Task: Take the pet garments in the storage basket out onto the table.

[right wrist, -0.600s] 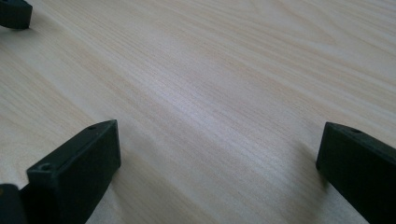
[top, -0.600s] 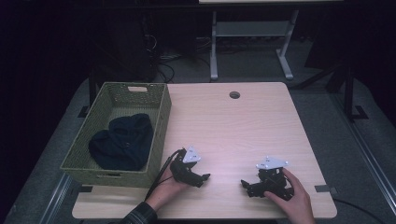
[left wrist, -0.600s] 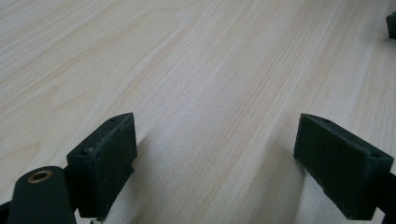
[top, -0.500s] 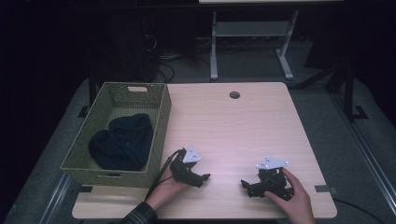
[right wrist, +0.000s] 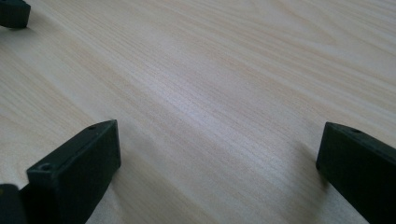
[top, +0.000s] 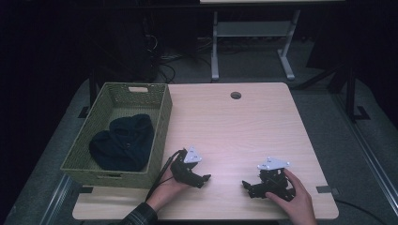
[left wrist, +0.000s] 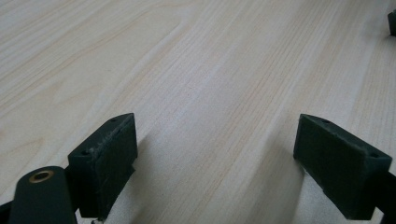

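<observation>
My 2 grippers rest low on the table (top: 263, 126), jaws spread wide with nothing between them — the left gripper (top: 202, 178) and right gripper (top: 247, 184) point toward each other. The dark cloth (top: 123, 143) lies in the green basket (top: 162, 126), up and to my left — nearer my left hand (top: 170, 190), so I'd reach with that 1.

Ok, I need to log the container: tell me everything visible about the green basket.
The green basket is rectangular, woven-looking, open-topped, with a slot handle in its far wall. It stands upright at the table's left edge, partly overhanging it. A dark bundled cloth lies inside. Neither gripper touches it.
</observation>
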The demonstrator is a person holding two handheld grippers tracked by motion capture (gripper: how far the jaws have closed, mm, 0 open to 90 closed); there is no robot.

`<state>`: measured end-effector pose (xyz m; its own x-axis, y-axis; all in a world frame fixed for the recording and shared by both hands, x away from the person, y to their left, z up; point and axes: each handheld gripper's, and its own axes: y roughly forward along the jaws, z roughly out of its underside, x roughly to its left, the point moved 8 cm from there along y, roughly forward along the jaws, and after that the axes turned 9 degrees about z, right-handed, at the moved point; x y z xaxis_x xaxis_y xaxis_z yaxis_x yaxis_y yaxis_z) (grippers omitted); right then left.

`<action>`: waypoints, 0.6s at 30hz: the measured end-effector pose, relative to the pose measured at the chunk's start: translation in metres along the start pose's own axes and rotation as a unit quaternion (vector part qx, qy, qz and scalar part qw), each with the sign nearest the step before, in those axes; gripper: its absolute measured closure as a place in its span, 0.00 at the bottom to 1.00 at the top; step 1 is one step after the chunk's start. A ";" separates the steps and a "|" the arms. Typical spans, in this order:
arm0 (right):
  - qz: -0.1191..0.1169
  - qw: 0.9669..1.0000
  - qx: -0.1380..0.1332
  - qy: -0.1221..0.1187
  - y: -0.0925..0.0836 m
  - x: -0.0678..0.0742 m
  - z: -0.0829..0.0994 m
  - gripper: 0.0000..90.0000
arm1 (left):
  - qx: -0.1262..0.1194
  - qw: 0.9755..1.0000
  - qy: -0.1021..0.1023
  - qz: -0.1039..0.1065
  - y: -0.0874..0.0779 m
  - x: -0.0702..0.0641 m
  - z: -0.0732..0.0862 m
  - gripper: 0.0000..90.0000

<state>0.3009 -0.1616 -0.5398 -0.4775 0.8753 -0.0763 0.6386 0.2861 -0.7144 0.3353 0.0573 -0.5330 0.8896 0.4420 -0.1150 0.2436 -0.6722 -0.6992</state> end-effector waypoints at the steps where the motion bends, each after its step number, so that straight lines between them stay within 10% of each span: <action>1: 0.000 1.000 0.000 0.001 0.000 0.000 0.000 0.00 | 0.002 1.000 -0.002 0.000 -0.001 0.001 0.000 0.15; 18: 0.000 1.000 0.000 0.001 0.000 0.000 0.000 0.00 | 0.009 1.000 -0.018 0.006 -0.007 -0.001 -0.005 0.15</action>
<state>0.3008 -0.1615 -0.5398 -0.4768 0.8758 -0.0745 0.6383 0.2868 -0.7144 0.3351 0.0584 -0.5242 0.8785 0.4541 -0.1487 0.2246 -0.6671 -0.7103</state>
